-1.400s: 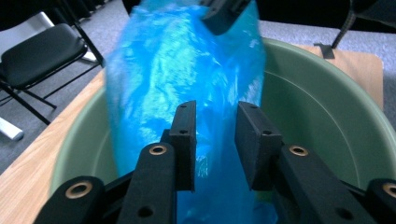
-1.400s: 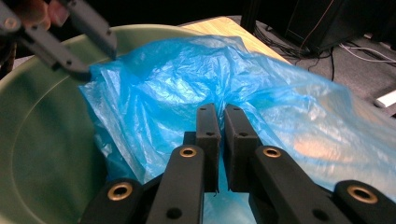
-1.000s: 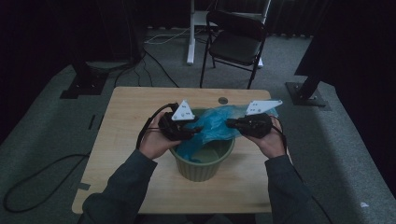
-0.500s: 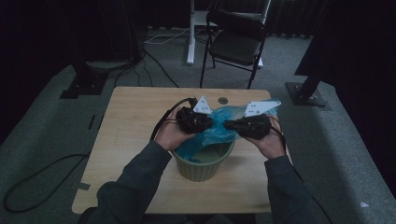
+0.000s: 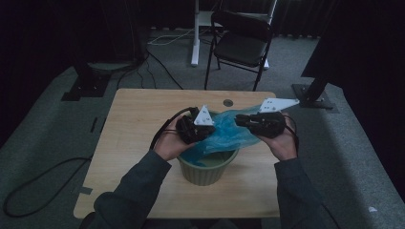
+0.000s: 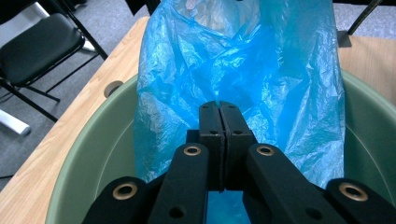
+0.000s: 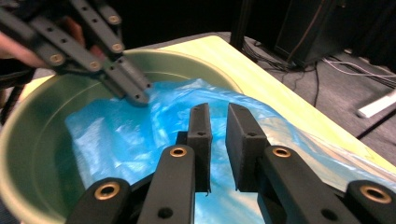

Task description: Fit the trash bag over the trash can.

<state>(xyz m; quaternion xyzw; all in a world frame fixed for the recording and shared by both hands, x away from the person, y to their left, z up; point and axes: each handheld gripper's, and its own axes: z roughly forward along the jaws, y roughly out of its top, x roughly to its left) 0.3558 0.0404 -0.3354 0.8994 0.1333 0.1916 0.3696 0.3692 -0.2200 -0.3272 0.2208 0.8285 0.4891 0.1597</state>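
On the wooden table [image 5: 133, 124] stands a green bin [image 5: 208, 169], a blue plastic bag [image 5: 228, 133] draped over its far rim. This looks like lining it. The left gripper [image 6: 219, 122] has just clenched on the bag inside the bin; the right gripper's [image 7: 219, 122] jaws have just been parting, released above the bag. Next, regrip the far edge.

blue bag [image 6: 243, 70] top cut off by frame edge; green pot [image 5: 207, 167] interior hidden under it

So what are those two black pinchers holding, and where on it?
The left gripper pinches the blue plastic bag at a fold inside the green bowl. The right gripper, just opening, holds nothing.
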